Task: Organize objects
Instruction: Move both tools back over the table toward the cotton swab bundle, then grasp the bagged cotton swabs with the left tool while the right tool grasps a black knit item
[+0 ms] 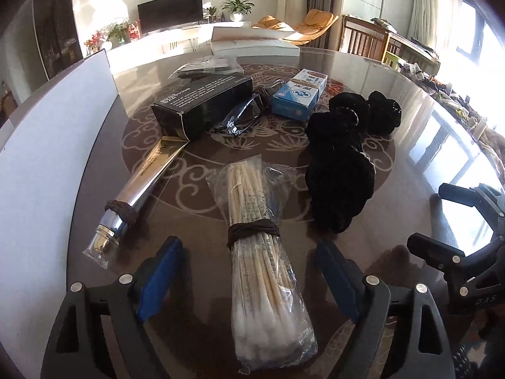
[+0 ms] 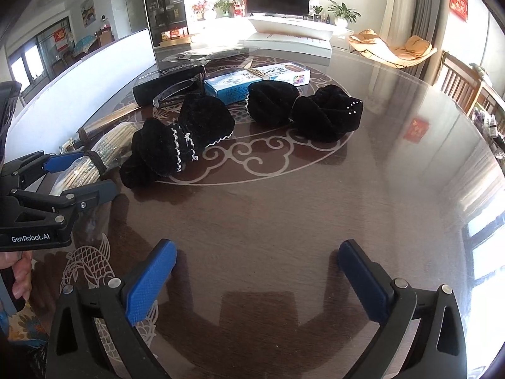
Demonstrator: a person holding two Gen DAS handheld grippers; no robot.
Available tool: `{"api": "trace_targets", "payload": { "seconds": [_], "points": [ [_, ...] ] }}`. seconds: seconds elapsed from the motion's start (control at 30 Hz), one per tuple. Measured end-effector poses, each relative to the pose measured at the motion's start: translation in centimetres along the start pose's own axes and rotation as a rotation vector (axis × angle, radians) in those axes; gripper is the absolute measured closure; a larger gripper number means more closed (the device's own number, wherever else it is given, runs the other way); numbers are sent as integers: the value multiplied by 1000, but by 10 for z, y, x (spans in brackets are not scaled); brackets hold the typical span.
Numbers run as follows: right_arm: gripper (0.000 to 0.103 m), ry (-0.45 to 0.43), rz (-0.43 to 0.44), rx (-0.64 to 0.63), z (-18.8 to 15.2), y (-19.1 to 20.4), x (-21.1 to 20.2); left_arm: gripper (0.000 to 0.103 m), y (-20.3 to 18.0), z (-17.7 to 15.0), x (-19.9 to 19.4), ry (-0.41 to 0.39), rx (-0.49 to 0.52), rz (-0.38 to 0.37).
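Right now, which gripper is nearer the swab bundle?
Left. The left gripper is open and straddles the swab bundle, its pads not touching it. The right gripper is open over bare table, off to the bundle's right.

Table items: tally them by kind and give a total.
Black fabric bundles: 3
Boxes: 3 (black box, blue-and-white box, white box)
Cotton swab pack: 1
Silver tube: 1
Glasses: 1
Clear packet: 1
Total: 10
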State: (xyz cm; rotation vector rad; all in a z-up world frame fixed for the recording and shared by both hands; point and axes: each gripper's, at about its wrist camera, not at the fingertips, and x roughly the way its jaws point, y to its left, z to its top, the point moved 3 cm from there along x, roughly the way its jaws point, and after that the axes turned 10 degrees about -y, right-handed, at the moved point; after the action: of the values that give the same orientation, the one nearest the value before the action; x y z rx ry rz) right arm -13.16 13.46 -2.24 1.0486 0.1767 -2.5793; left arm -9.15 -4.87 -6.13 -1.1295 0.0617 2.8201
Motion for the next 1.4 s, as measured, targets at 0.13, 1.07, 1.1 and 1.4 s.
{"api": "trace_targets", "payload": {
  "seconds": [0.13,1.07,1.1,1.4],
  "points": [
    [0,-10,19,24,1,-4,-1,11,-3,0,1,6,9,-7],
    [67,56,138,175,55,15,-32,74,29,-7,-95,-141,-261,-204],
    [67,39,159,163,64,25,-37,74,35,-1,-108,-168,-268,-204],
    [67,-127,517,-16,156,203,-79,74,160,33,-184,-315,-330,137]
  ]
}}
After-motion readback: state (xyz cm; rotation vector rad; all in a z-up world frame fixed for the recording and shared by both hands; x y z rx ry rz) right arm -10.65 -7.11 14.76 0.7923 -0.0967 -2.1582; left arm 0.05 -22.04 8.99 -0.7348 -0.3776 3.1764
